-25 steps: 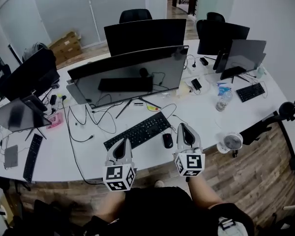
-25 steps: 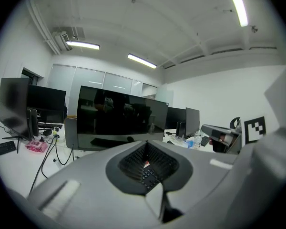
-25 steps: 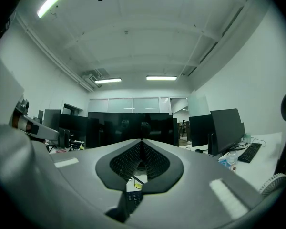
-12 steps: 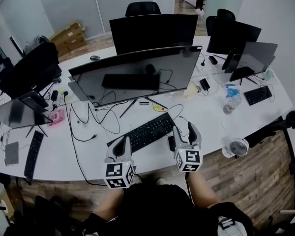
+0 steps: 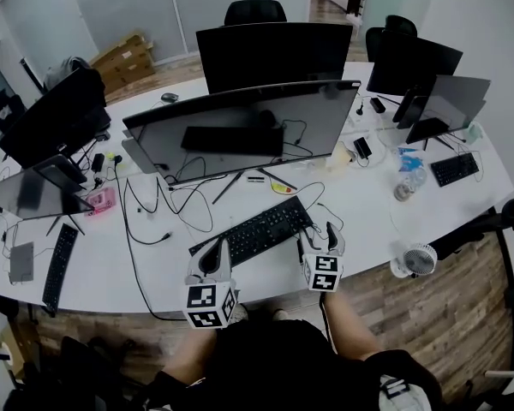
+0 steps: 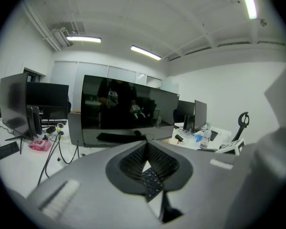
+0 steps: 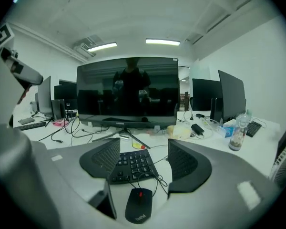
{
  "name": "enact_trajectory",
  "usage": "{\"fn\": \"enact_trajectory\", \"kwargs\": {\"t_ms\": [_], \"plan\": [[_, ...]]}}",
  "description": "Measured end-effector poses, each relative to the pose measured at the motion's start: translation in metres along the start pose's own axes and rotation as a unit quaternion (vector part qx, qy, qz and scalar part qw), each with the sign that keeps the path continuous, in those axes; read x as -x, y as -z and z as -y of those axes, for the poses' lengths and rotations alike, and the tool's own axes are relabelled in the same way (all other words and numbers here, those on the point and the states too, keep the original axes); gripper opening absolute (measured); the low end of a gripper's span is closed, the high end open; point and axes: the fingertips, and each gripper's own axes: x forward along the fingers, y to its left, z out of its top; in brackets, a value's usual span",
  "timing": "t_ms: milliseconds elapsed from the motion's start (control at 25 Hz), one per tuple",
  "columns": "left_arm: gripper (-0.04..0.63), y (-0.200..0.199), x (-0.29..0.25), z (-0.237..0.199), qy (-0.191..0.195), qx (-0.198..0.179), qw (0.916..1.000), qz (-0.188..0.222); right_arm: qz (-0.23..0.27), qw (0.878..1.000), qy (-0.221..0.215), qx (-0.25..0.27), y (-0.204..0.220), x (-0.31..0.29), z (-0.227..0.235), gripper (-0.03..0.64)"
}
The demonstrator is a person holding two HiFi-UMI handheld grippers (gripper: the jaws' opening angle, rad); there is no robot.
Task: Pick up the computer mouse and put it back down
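The black wired computer mouse with a red scroll wheel (image 7: pixel 138 205) lies flat on the white curved worktop (image 5: pixel 368 204), just in front of the near right end of the black keyboard (image 7: pixel 133 165). Its thin cable loops back towards the keys. In the right gripper view, the right hand-held gripper (image 7: pixel 144 162) is low over the mouse and its jaws are opening. The two dark ribbed pads (image 7: pixel 183 163) stand well apart with the mouse in the gap between them, near their roots, and neither pad presses on it. The left hand-held gripper (image 6: pixel 147 163) is clenched on nothing. It sits off to the left over the near edge of the worktop, and only a sliver of keyboard shows through the slit between its jaws.

The step in hand looks like the reach for the pick-up, since the mouse is framed but not yet gripped. The next move probably calls for settling the right hand-held gripper until the pads sit level with the mouse's flanks, then closing gently on its sides. The lift should then be straight and short, so the slack cable does not drag the keyboard or snag.
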Motion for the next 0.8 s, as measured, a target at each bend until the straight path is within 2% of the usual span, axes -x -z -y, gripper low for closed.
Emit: {"fn": "enact_trajectory", "kwargs": {"t_ms": [280,560,800], "plan": [[0.054,0.001,0.005,-0.007,-0.010,-0.004,0.9999,0.001,-0.080,0.997,0.007,0.017,0.070,-0.026,0.002,0.316],[0.054,0.004,0.009,-0.017,-0.021,-0.002,0.9998,-0.004,-0.129,0.992,0.005,0.002,0.114,-0.044,0.004,0.362],[0.054,0.007,0.012,-0.027,-0.026,-0.002,0.9996,-0.010,-0.174,0.985,0.016,-0.003,0.142,-0.047,0.004,0.368]]}}
